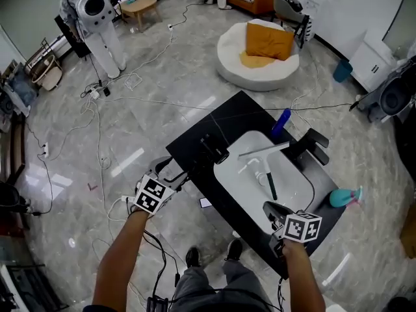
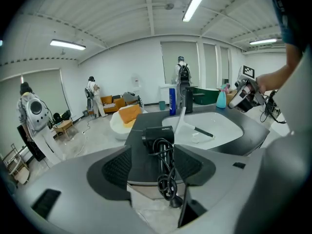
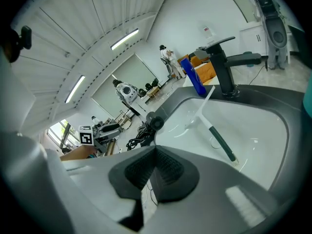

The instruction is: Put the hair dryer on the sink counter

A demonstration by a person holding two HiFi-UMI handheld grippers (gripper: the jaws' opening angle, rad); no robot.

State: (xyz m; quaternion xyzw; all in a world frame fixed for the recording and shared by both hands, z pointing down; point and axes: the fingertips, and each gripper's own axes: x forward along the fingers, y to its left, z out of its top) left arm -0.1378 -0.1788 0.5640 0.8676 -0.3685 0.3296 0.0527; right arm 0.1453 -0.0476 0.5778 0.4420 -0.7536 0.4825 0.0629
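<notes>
Jaws on my left gripper (image 2: 153,168) are standing wide apart, gripping nothing. The dryer (image 1: 213,149) is lying on the worktop (image 1: 190,140) beside the sink (image 1: 294,188). Right gripper (image 3: 153,173) jaws are pressing together, empty. I'm judging placement done; only backing off remains.

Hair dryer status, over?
Left gripper jaws open, aimed at hair dryer, no grip. Right gripper jaws shut, empty. Hair dryer flat on counter beside sink, cord hanging off the edge. Nothing blocking.
</notes>
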